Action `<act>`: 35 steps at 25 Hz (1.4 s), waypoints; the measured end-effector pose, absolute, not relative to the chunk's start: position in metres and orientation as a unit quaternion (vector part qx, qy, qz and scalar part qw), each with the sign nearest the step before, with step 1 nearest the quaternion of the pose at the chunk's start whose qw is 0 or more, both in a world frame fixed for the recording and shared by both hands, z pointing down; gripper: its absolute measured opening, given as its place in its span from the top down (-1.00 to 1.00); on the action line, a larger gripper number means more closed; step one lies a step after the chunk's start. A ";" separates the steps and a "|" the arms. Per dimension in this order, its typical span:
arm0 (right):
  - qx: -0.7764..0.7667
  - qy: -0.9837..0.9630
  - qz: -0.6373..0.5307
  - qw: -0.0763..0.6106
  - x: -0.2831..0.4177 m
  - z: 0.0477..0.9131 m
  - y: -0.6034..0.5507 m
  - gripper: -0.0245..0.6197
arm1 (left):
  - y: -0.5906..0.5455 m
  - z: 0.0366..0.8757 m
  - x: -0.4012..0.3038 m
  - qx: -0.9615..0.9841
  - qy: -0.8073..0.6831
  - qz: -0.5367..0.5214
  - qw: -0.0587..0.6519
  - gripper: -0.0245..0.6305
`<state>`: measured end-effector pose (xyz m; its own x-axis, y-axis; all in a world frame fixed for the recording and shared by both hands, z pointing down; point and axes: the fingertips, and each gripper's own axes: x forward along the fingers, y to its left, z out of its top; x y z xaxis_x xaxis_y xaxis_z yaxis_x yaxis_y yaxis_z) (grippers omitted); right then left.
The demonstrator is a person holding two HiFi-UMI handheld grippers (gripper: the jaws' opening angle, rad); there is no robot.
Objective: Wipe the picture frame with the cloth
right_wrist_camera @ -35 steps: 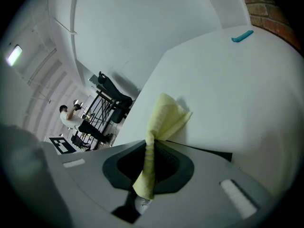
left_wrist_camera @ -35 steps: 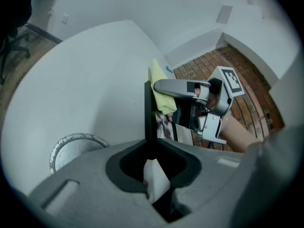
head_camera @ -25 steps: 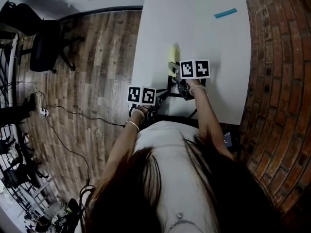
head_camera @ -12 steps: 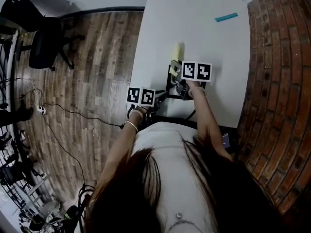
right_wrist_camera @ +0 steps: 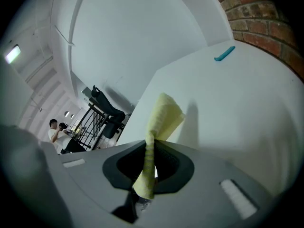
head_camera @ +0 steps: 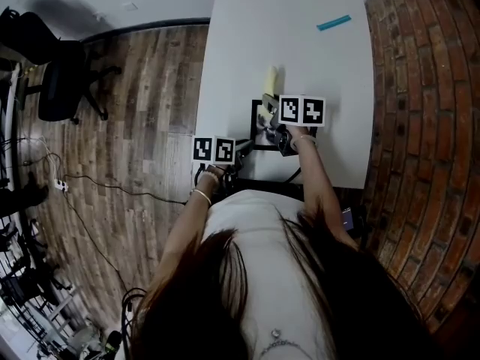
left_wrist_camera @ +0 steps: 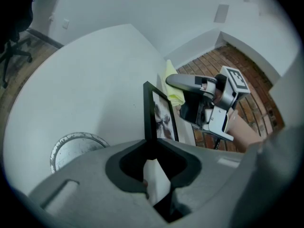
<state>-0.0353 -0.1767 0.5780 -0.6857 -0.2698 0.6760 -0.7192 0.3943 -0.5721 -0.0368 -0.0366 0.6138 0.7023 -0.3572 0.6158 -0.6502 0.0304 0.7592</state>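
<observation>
Beside black rectangular frame (left_wrist_camera: 159,118), ribbed cloth (right_wrist_camera: 164,113)

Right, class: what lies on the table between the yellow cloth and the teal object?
Nothing: the white table is bare between the yellow cloth and the teal object, plainest in the right gripper view.

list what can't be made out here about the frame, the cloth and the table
Picture frame print: left gripper view, steep slant, too small; left gripper hides its lower part.
Frame face, head view: covered by right gripper and marker cube.
Cloth touching frame or not: right gripper view shows no frame.
Teal item: too small to name.
Round metal thing, left gripper view: partly behind the gripper.
</observation>
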 end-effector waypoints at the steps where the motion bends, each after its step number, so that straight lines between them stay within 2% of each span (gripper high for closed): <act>1: 0.313 -0.798 0.451 0.248 -0.033 0.576 -0.176 0.81 | -0.037 0.614 -0.037 0.687 -0.369 0.120 0.615 0.72; 20: 0.375 -0.814 0.390 0.211 0.005 0.530 -0.151 0.81 | -0.027 0.610 -0.034 0.718 -0.389 0.206 0.539 0.70; 35: 0.417 -0.835 0.310 0.180 0.026 0.486 -0.122 0.81 | -0.031 0.566 -0.055 0.745 -0.442 0.192 0.461 0.75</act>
<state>0.0261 -0.1222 0.4856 -0.5882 -0.5847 0.5587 -0.8077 0.4601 -0.3688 -0.0552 -0.0313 0.5662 0.5350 -0.4815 0.6942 -0.8362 -0.1847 0.5164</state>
